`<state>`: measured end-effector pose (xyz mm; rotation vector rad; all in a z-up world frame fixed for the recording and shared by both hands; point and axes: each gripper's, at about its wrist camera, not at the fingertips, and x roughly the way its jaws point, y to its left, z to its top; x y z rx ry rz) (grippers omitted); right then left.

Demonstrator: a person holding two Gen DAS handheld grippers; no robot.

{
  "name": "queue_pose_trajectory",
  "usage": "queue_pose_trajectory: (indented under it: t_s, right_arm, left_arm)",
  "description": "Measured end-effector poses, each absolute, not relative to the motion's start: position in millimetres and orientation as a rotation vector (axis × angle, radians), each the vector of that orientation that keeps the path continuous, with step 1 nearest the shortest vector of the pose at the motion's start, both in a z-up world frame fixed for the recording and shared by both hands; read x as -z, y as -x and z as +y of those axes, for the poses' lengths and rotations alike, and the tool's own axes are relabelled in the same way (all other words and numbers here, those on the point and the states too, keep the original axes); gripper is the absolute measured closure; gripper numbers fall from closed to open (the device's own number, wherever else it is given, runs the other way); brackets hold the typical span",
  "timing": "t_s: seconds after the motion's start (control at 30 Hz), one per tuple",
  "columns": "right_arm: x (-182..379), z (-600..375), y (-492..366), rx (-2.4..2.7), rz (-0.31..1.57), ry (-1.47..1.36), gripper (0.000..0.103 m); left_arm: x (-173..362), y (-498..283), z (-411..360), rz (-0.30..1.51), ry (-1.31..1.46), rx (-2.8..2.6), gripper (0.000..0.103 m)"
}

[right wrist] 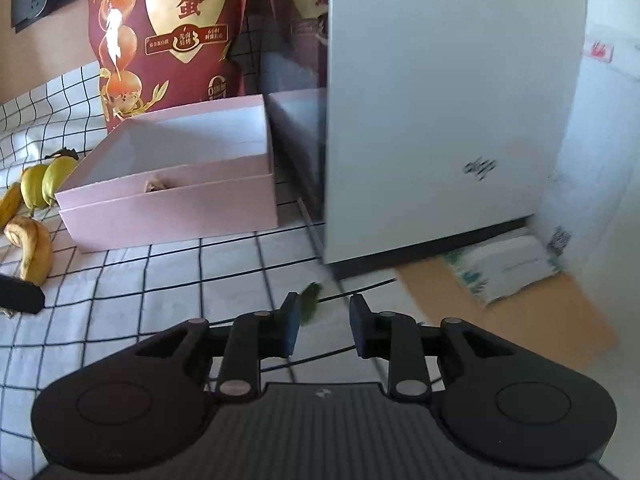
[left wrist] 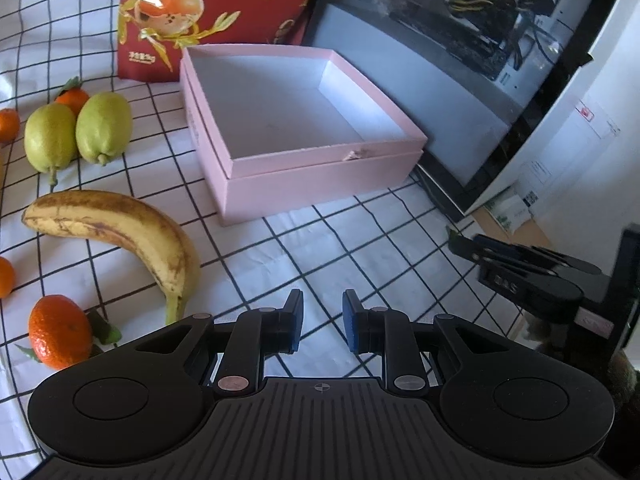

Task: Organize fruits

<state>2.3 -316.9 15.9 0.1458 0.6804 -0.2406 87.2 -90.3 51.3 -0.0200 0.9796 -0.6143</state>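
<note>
A white cloth with a black grid [left wrist: 340, 248] covers the table, and on it sits an open pink box [left wrist: 304, 128], its inside bare and white. Behind the box stands a red printed bag [left wrist: 208, 12], and to the box's right a tall white appliance [right wrist: 440, 120]. The fruit lies well to the left of the box: a spotted banana [left wrist: 120, 232] curves across the cloth, two green lemons [left wrist: 78, 132] rest touching each other beyond it, and several tangerines [left wrist: 60, 332] are scattered around them, one with leaves close to the left gripper. The left gripper [left wrist: 322, 328] hangs over bare cloth in front of the box, its blue-padded jaws drawn as near together as they go and holding nothing. The right gripper [right wrist: 324, 328] is near the table's right edge, its jaws a small way apart and gripping nothing; a small green leaf [right wrist: 312, 300] lies on the cloth just past its left fingertip.
</note>
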Motion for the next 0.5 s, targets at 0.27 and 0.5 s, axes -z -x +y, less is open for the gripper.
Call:
queue_pose_trajectory:
  t_s: [0.27, 0.5]
  right_arm:
    - [-10, -314, -18, 0.277, 0.687, -0.135, 0.078]
    - [-12, -334, -2, 0.373, 0.667, -0.047, 0.096]
  left_arm:
    - [-52, -84, -94, 0.986, -0.005, 0.621, 0.079]
    - [-51, -84, -90, 0.987, 0.001, 0.611, 0.079]
